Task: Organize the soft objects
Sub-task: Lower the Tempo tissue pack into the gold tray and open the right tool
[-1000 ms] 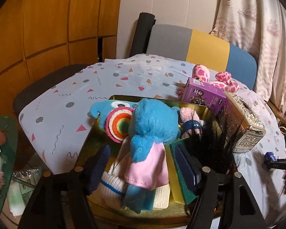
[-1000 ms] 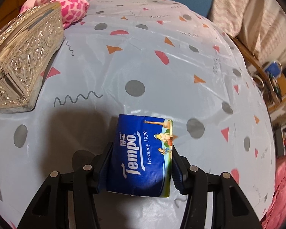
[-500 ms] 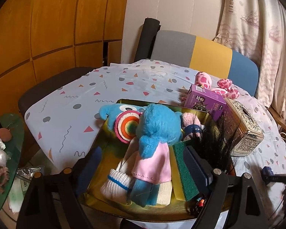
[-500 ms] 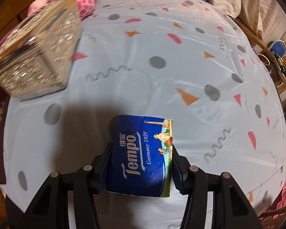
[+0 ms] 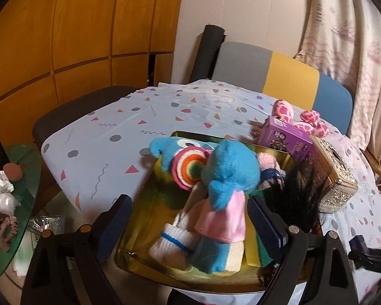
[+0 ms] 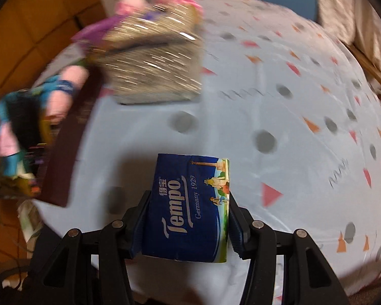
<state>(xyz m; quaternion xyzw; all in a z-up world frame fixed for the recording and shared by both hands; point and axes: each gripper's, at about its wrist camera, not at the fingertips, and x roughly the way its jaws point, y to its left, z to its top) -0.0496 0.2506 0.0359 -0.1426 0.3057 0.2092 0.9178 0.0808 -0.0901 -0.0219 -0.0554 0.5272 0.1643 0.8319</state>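
Your left gripper (image 5: 190, 218) jaws opening, backed off blue plush toy in pink shirt (image 5: 226, 190), now lying free in gold metal tray (image 5: 144, 218). Your right gripper (image 6: 186, 218) clamps blue Tempo tissue pack (image 6: 188, 206), swung toward tray at 9 o'clock; next drop likely there.

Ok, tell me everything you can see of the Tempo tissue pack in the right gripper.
The Tempo tissue pack is a soft, dark blue plastic-wrapped block with white "Tempo" lettering, "Germany 1929" and a small colourful picture at its top right corner. It is clamped between the right gripper's two pads, which press its left and right sides, with its lettering running up the pack. It is held above the patterned tablecloth, touching nothing else.
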